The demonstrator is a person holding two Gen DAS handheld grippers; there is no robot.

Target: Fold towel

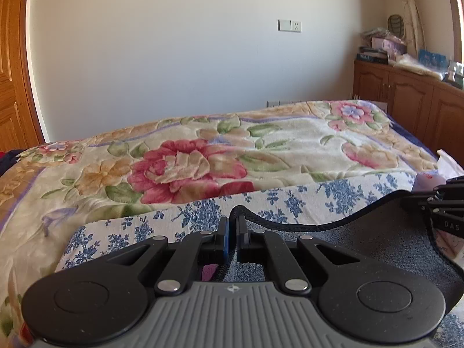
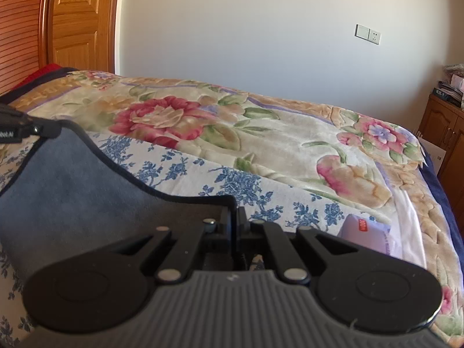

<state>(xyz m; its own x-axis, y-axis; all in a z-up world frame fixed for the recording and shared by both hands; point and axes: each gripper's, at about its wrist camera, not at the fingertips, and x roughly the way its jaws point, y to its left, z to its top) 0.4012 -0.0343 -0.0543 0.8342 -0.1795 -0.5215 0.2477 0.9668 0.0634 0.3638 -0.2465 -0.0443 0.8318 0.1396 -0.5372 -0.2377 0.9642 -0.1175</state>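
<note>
Left hand-held gripper (image 1: 232,226) level, jaws pinched on dark-hemmed edge of grey towel (image 1: 377,232). Right hand-held gripper (image 2: 236,217) level, clamped on same edge's other corner. Towel lifted between them above blue-flowered sheet (image 2: 232,182). Beyond: floral blanket (image 1: 203,159), bed, wooden cabinet (image 1: 406,92).

Matt grey terry towel (image 1: 377,240), dark-hemmed, pinched in both matt black plastic grippers, left gripper (image 1: 232,233) and right gripper (image 2: 235,226). Beyond the fingers: smooth printed cotton sheet (image 1: 290,200), plush embossed blanket (image 1: 188,162). Glossy wood cabinet (image 1: 406,92).
</note>
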